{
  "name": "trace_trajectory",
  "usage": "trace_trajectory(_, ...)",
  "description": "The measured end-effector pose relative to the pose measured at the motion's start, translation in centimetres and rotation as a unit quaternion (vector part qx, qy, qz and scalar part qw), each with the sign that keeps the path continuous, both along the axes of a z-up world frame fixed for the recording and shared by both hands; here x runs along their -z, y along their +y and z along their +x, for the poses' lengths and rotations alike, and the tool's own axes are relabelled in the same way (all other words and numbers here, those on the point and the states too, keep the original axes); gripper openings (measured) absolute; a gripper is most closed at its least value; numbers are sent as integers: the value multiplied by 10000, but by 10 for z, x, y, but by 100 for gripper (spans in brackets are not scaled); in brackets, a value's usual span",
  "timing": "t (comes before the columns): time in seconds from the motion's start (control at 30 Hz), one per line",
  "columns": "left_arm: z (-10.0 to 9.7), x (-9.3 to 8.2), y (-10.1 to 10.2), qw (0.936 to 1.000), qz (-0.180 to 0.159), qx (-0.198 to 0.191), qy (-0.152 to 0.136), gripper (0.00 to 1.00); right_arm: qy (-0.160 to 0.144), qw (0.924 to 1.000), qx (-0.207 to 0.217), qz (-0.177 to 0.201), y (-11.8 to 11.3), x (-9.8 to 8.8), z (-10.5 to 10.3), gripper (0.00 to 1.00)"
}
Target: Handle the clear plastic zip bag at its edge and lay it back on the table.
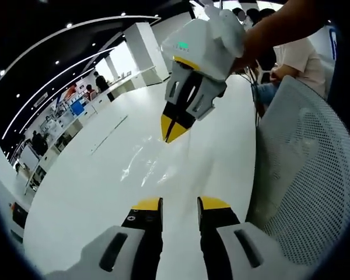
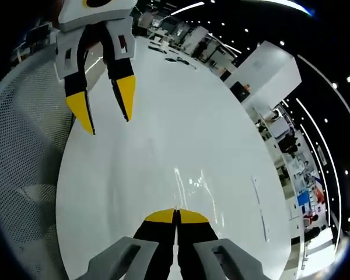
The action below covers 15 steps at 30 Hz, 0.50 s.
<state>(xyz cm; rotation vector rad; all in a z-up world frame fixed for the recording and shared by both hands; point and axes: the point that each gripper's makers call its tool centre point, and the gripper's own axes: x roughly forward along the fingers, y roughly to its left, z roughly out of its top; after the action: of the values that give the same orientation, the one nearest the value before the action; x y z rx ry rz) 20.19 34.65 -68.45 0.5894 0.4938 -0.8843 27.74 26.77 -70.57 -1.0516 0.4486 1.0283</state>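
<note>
Pinching the clear zip bag [image 1: 149,160] by its edge at centre frame, the right gripper [image 1: 175,129] is clamped; the left gripper [image 1: 179,205] stands spread; the film looks light, limp, slippery over the white table [image 1: 87,186].

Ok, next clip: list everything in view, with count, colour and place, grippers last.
Zip bag: one, clear, lying on the table between the two grippers; one edge pinched by the right gripper.
Table: one, white, glossy.
Mesh chair back: one, white, beside the table.
People: several, seated or standing beyond the table.
Left gripper: yellow-tipped black fingers, open, above the table.
Right gripper: yellow-tipped fingers closed on the bag's edge.
</note>
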Motion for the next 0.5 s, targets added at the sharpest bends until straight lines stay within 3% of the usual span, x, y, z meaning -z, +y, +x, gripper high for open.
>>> trace_trajectory(0.5, -4, 1, 7, 9994, -166, -289, 63, 24, -143, 9996, 26, -231, -7, 15, 18, 0)
